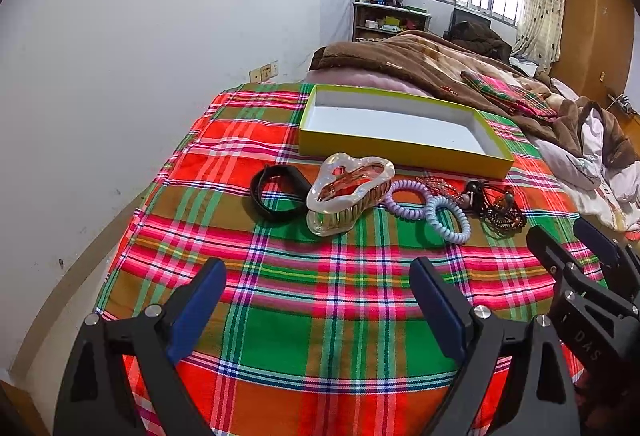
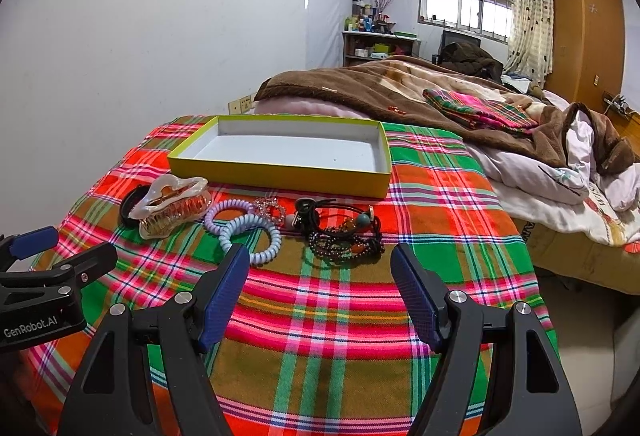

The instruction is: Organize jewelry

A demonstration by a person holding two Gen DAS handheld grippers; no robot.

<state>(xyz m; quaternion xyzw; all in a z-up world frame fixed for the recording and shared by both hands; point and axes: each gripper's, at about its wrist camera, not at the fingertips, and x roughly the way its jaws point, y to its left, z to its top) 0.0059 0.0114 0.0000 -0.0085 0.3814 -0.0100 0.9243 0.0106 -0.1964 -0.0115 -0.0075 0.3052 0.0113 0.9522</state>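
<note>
An empty yellow-green box [image 1: 400,152] [image 2: 280,174] with a white inside sits on the plaid cloth. In front of it lie a black band [image 1: 276,196] [image 2: 127,207], a pearly hair claw [image 1: 346,192] [image 2: 172,206], a purple coil hair tie [image 1: 406,196] [image 2: 228,214], a pale blue coil tie [image 1: 448,218] [image 2: 252,240], a pink bead piece [image 2: 272,208] and dark bead bracelets [image 1: 500,208] [image 2: 344,236]. My left gripper [image 1: 318,280] is open and empty, short of the claw. My right gripper [image 2: 320,264] is open and empty, just short of the bracelets.
The plaid cloth [image 1: 320,336] [image 2: 320,316] covers a table against a white wall on the left. A bed with brown blankets [image 1: 440,68] [image 2: 400,88] lies behind and to the right. The right gripper shows at the right edge of the left wrist view [image 1: 576,240].
</note>
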